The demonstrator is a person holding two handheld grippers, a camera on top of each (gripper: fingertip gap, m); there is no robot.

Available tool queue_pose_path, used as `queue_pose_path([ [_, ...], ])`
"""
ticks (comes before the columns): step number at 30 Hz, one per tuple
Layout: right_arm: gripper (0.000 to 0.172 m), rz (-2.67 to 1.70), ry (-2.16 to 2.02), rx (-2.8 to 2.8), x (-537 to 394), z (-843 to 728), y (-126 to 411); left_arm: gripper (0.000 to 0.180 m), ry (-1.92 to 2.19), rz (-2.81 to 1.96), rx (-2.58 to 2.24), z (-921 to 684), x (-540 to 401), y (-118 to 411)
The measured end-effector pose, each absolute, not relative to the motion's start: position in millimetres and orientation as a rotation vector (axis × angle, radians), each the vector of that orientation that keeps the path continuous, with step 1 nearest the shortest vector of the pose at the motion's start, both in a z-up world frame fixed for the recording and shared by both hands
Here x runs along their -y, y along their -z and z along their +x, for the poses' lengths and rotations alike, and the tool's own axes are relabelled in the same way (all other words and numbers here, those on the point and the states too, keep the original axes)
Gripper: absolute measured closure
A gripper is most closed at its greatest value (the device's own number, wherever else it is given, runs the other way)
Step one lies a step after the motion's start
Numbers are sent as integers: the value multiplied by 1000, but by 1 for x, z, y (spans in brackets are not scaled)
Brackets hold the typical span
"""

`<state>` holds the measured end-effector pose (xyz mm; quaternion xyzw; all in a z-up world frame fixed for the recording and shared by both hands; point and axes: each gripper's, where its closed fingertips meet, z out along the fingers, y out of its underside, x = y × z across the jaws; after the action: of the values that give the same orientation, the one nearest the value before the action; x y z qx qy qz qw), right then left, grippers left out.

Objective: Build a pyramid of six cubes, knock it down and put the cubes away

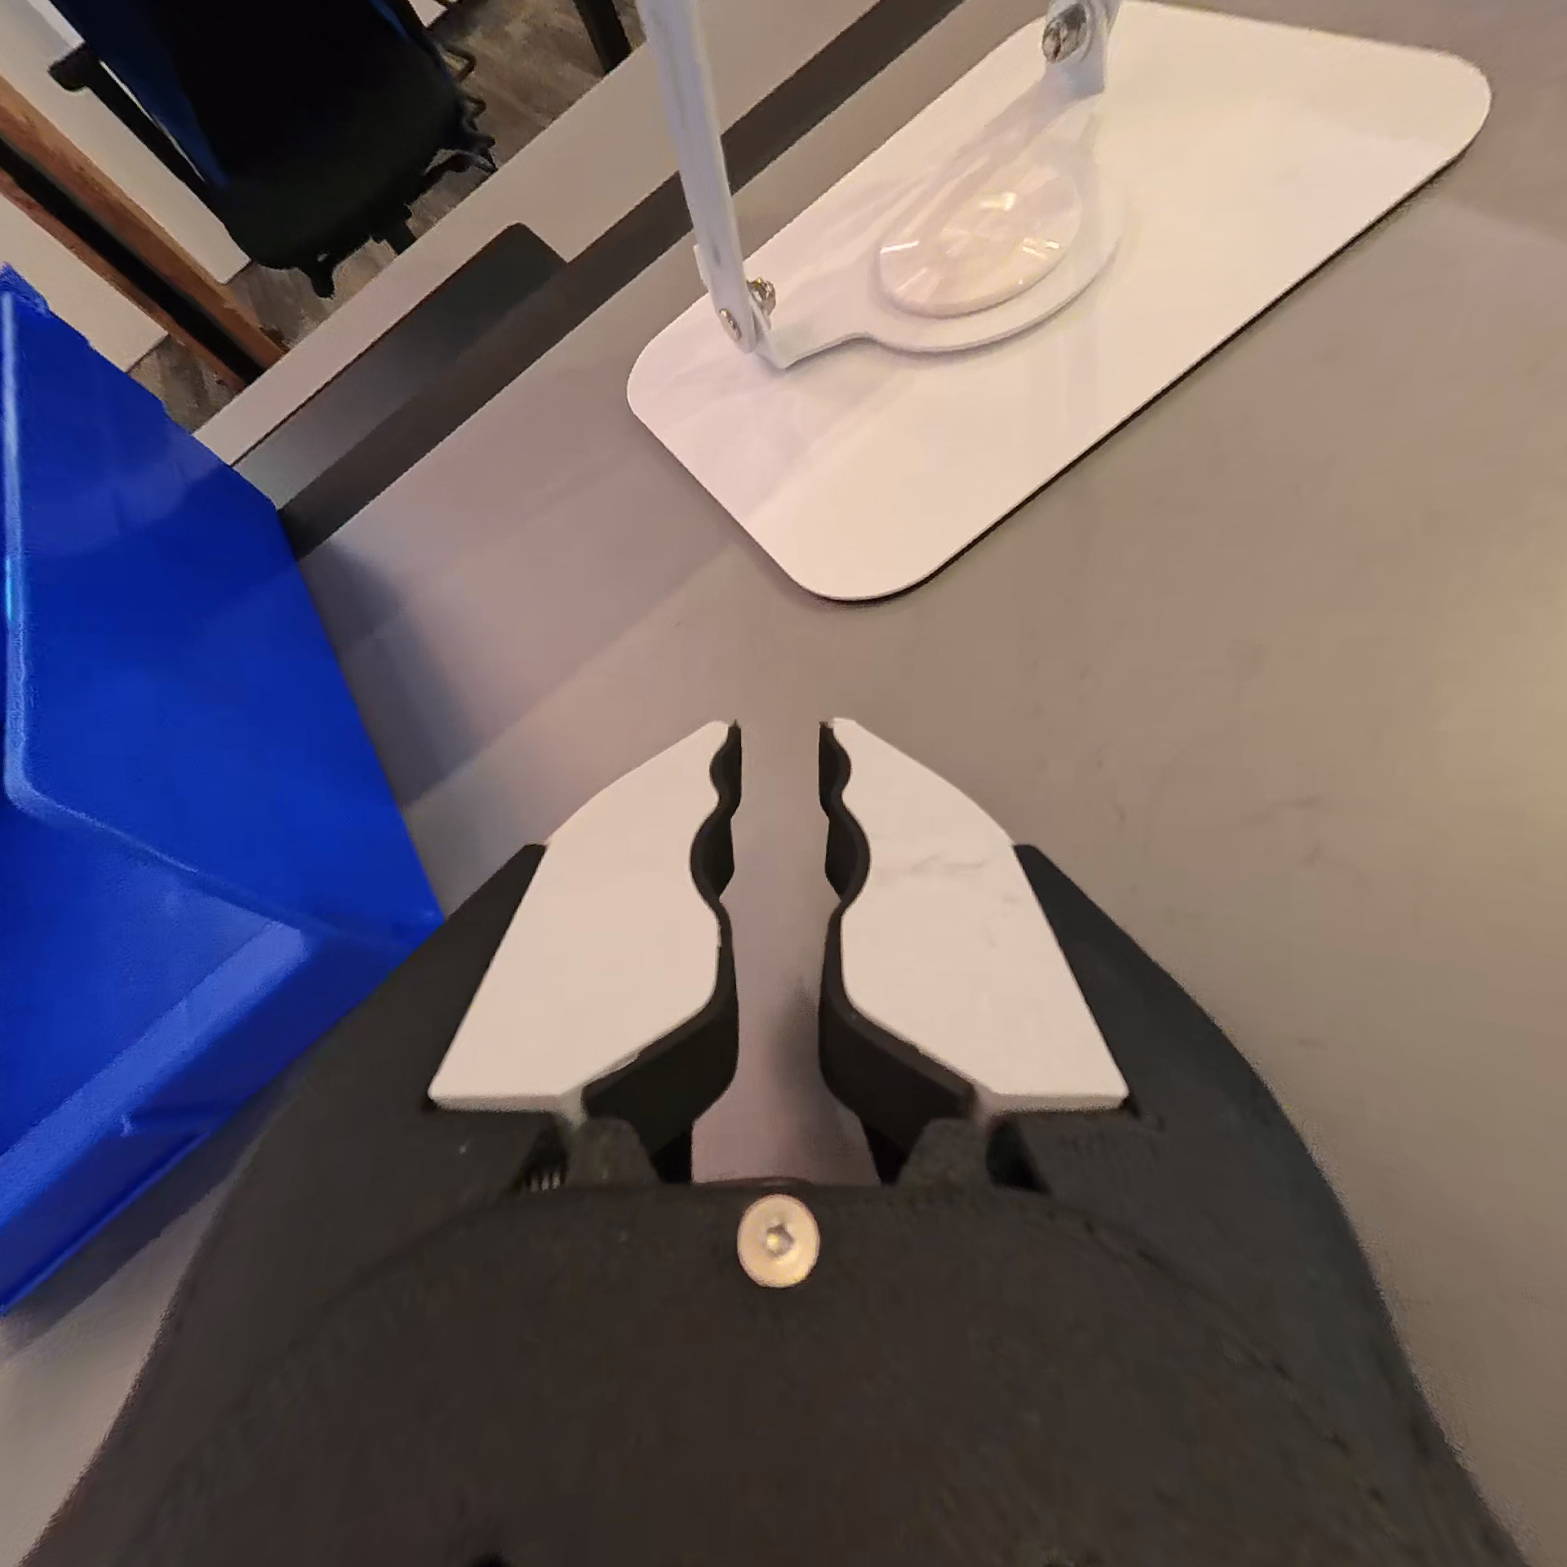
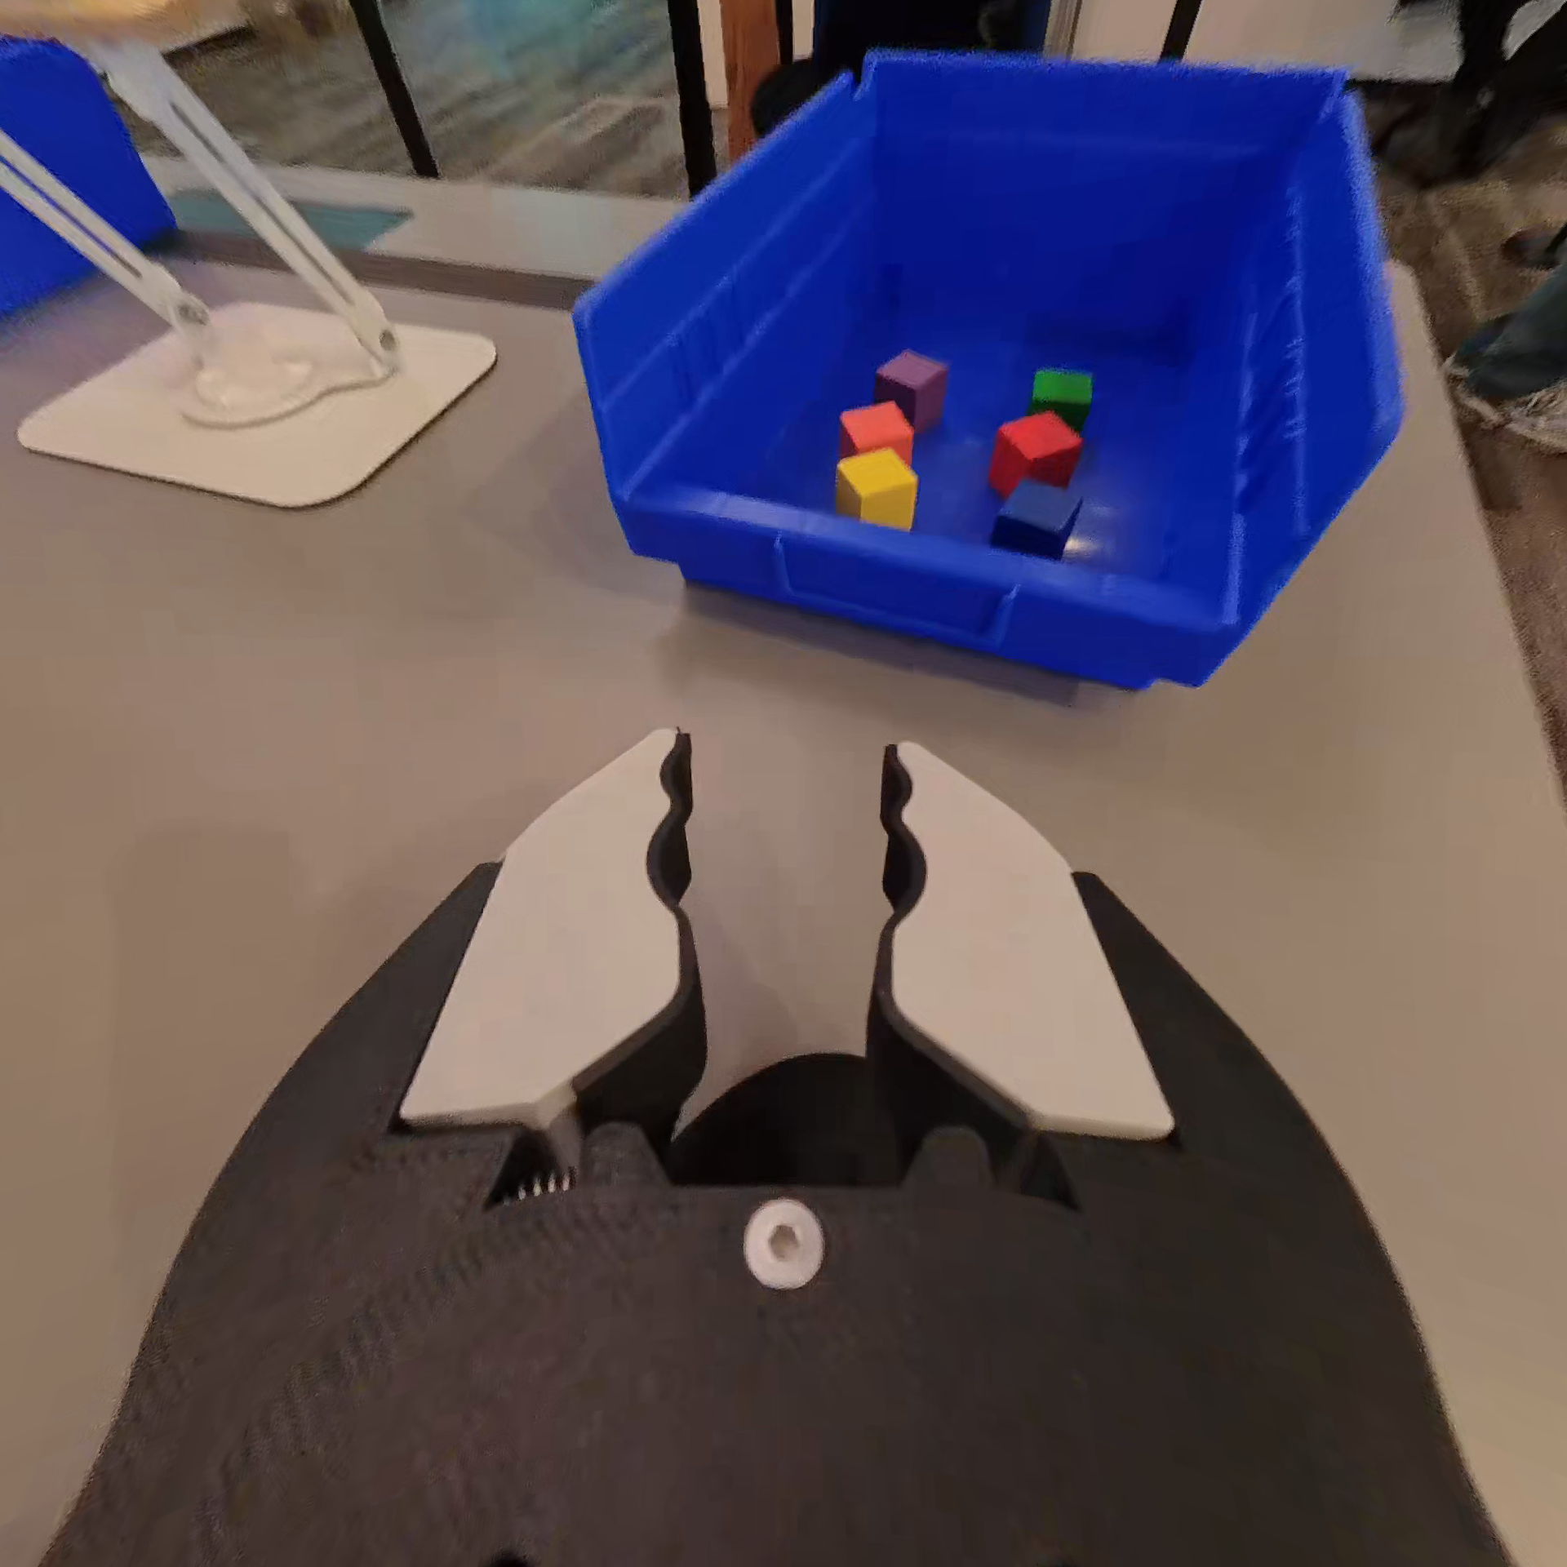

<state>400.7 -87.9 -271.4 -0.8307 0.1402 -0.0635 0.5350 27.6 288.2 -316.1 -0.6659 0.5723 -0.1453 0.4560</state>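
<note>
Six cubes [image 2: 962,449] beyond right gripper [image 2: 784,742]

Grey table [image 2: 339,721]: matte top, dark strip along its far edge at 11 o'clock in the left wrist view. White stand base [image 1: 1060,356]: flat plate with rounded corners, at 1 o'clock on the table, white struts [image 1: 704,153] rising from it. Black office chair [image 1: 339,153]: on castors, at 11 o'clock beyond the table. Wooden frame [image 1: 127,246]: brown, at 10 o'clock. Floor [image 2: 1526,543]: mottled carpet, at 3 o'clock in the right wrist view. Black metal legs [image 2: 691,93]: upright, at 12 o'clock. Light: soft, warm, indoor.
</note>
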Motion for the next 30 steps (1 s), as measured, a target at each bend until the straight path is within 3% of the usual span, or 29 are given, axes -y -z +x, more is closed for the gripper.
queue_pose_path([
  [3, 122, -2072, 108, -334, 84, 397, 289, 163, 313, -1635, -1439, 29, -287, 320],
  [11, 129, -2112, 182, -306, 82, 397, 295, 149, 302, -1651, -1417, 28, -291, 320],
  [30, 130, -2180, 311, -232, 78, 397, 304, 147, 355, -1663, -1398, 28, -292, 317],
])
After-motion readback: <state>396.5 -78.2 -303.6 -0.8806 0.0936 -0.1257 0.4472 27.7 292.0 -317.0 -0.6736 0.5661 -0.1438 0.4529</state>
